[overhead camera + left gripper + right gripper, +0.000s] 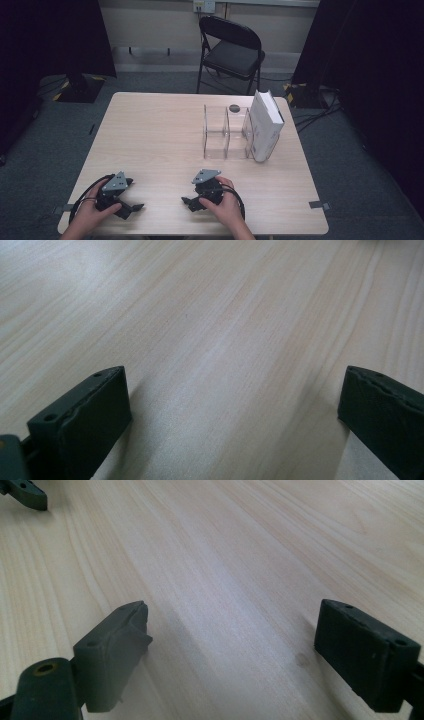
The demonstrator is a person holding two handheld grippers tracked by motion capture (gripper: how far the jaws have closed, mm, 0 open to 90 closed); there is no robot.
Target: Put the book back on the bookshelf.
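Both grippers rest on the light wood table [150, 130] near its front edge, each held by a hand. My left gripper [132, 195] lies at the front left and points right, jaws wide apart. My right gripper [189, 193] lies near the front centre and points left toward it, also open. In the left gripper view the left gripper [235, 405] has bare wood between its jaws. The right gripper [235, 645] in its own view likewise holds nothing, and a jaw tip of the other gripper [25, 492] shows at the top left.
A clear plastic divider rack [225, 132] stands at the table's right middle, with a thick white book [265, 125] upright in its right end. A small dark round object [234, 107] lies behind the rack. A black folding chair [232, 50] stands beyond the table.
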